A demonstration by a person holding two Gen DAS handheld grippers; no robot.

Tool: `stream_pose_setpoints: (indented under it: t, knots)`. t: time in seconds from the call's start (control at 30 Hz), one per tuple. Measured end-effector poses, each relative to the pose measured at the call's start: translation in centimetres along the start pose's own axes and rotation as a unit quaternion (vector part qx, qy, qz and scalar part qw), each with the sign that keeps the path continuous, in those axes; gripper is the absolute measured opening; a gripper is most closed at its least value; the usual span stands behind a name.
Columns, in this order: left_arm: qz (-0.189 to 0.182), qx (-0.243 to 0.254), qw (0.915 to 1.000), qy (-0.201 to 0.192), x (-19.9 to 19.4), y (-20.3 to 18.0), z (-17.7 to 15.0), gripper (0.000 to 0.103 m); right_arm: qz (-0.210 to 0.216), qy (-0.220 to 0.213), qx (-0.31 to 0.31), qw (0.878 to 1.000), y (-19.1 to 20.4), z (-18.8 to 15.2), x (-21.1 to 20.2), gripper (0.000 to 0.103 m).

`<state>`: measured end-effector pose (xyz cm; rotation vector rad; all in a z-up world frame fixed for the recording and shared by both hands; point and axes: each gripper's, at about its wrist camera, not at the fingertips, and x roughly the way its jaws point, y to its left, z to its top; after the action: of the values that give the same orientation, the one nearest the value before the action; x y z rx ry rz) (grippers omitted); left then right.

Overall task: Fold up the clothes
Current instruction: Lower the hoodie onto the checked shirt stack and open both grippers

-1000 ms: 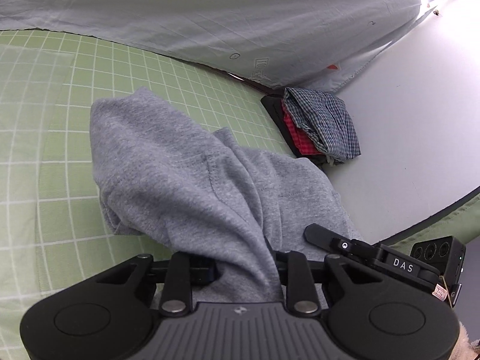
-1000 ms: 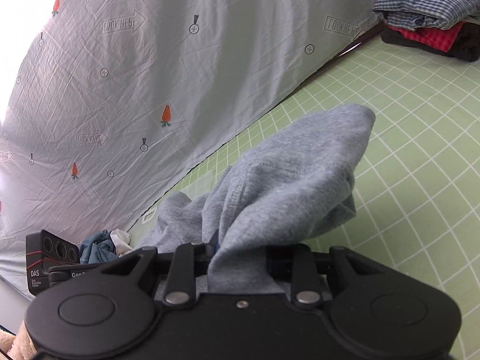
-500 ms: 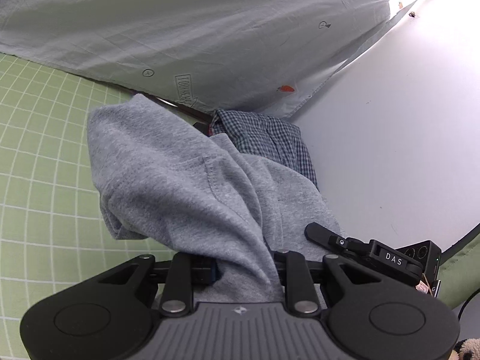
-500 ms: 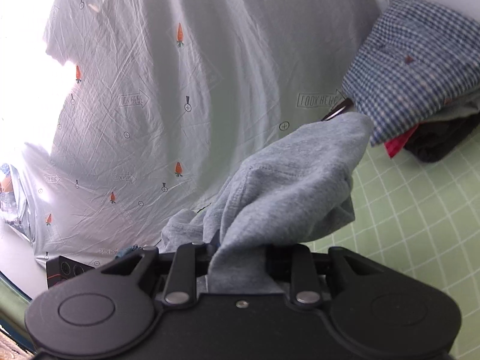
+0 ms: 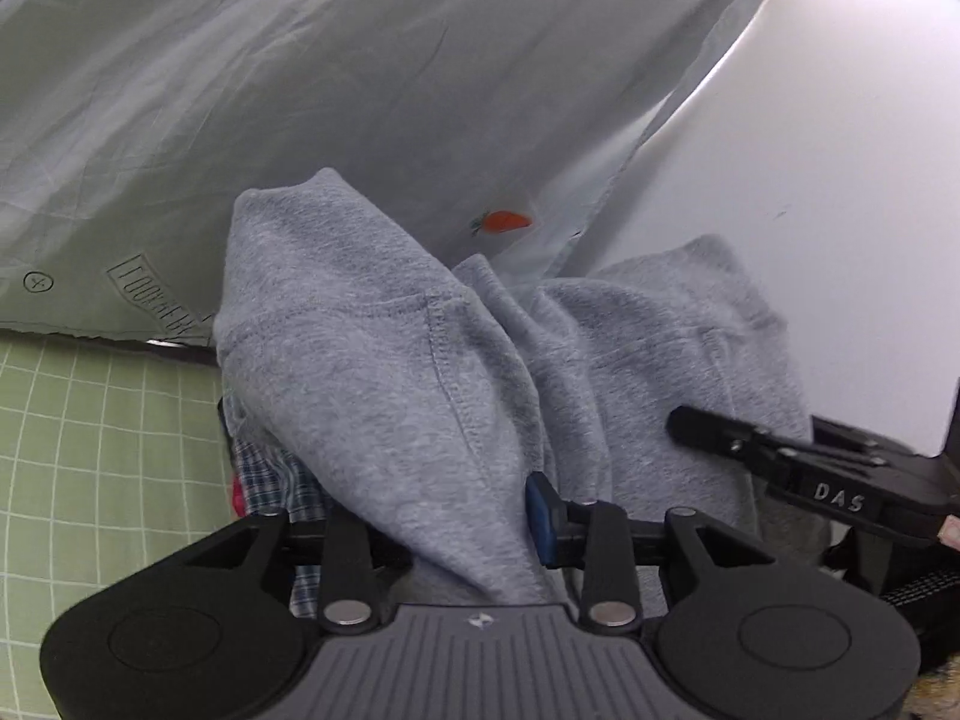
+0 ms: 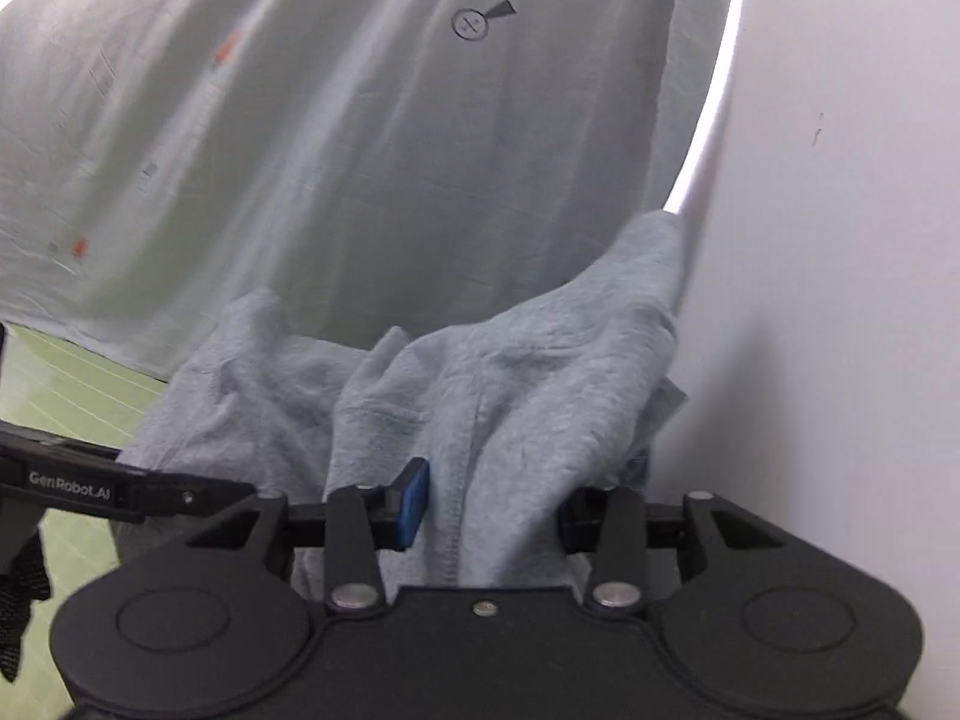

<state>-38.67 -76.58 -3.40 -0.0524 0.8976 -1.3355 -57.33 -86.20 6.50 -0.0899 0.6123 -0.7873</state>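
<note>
A grey sweatshirt (image 5: 384, 360) hangs bunched between both grippers, over the stack of folded clothes. In the left wrist view my left gripper (image 5: 432, 516) has jaws that are opening. One blue pad (image 5: 543, 516) shows beside the cloth, which still lies between the fingers. In the right wrist view the same grey sweatshirt (image 6: 510, 372) drapes through my right gripper (image 6: 492, 504), whose jaws are opening too, with a blue pad (image 6: 414, 501) standing clear of the fabric. A plaid shirt (image 5: 264, 480) of the stack peeks out under the sweatshirt.
The green grid mat (image 5: 90, 450) lies to the left. A pale sheet with carrot prints (image 5: 300, 90) hangs behind, and a white wall (image 5: 810, 180) stands close on the right. The other gripper's finger (image 5: 780, 450) reaches in from the right of the left wrist view.
Both grippers carried the grey sweatshirt across the mat to above the folded stack by the wall. Their jaws have widened, and blue pads now show beside the cloth.
</note>
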Motion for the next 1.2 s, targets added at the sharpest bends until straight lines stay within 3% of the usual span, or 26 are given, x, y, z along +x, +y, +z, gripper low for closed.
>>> stream_pose_setpoints:
  t: [0.07, 0.1, 0.2, 0.27, 0.37, 0.43, 0.5, 0.6, 0.67, 0.77, 0.8, 0.83, 0.97, 1.1, 1.2]
  knots:
    - [0.014, -0.01, 0.9998, 0.011, 1.5, 0.7, 0.0, 0.043, -0.025, -0.019, -0.009, 0.999, 0.6, -0.2, 1.0, 0.05]
    - [0.019, -0.016, 0.9996, 0.014, 2.1, 1.1, 0.0, 0.049, -0.028, -0.031, -0.008, 0.999, 0.9, -0.3, 1.3, 0.056]
    - [0.02, -0.043, 0.9987, 0.017, 3.1, 1.8, -0.1, 0.069, -0.028, -0.057, -0.002, 0.998, 1.8, -0.9, 2.6, 0.059]
    - [0.029, -0.036, 0.9986, 0.026, 3.8, 1.6, 0.0, 0.071, -0.012, -0.042, 0.018, 0.999, 2.1, -2.0, 5.0, 0.061]
    - [0.044, 0.009, 0.9982, 0.039, 4.3, 1.7, 0.4, 0.079, -0.029, -0.003, 0.055, 0.998, 1.7, -4.1, 9.4, 0.061]
    - [0.055, 0.018, 0.9975, 0.041, 3.7, 2.8, 0.3, 0.089, -0.042, -0.006, 0.06, 0.997, 1.6, -5.2, 11.0, 0.077]
    - [0.069, 0.0, 0.9972, 0.029, 2.5, 4.6, -0.2, 0.101, -0.056, -0.016, 0.06, 0.996, 1.5, -6.2, 12.2, 0.08]
    - [0.07, -0.04, 0.9962, 0.033, 1.2, 7.3, -0.9, 0.102, -0.056, -0.019, 0.07, 0.996, 1.4, -6.8, 12.9, 0.081]
    - [0.087, -0.036, 0.9952, 0.027, 0.2, 7.8, -1.3, 0.102, -0.052, -0.013, 0.075, 0.996, 1.3, -6.6, 13.0, 0.081]
    - [0.102, -0.003, 0.9947, 0.012, -1.5, 6.7, -1.3, 0.101, -0.043, -0.002, 0.088, 0.995, 1.1, -5.7, 12.1, 0.084]
    - [0.108, 0.015, 0.994, 0.004, -2.2, 6.0, -1.2, 0.101, -0.042, -0.004, 0.093, 0.995, 1.2, -5.4, 11.5, 0.09]
    - [0.112, 0.035, 0.993, -0.008, -3.0, 5.3, -1.2, 0.101, -0.043, -0.011, 0.096, 0.994, 1.3, -5.3, 10.8, 0.097]
    - [0.109, 0.084, 0.9891, -0.052, -6.9, 2.9, -1.4, 0.103, -0.056, -0.049, 0.086, 0.993, 2.2, -4.8, 8.2, 0.1]
    - [0.097, 0.069, 0.99, -0.075, -10.3, 2.2, -1.8, 0.103, -0.051, -0.076, 0.086, 0.992, 1.6, -3.1, 7.9, 0.102]
    - [0.101, 0.037, 0.9881, -0.11, -12.5, 2.2, -2.3, 0.103, -0.056, -0.043, 0.106, 0.992, 0.1, -2.1, 10.6, 0.102]
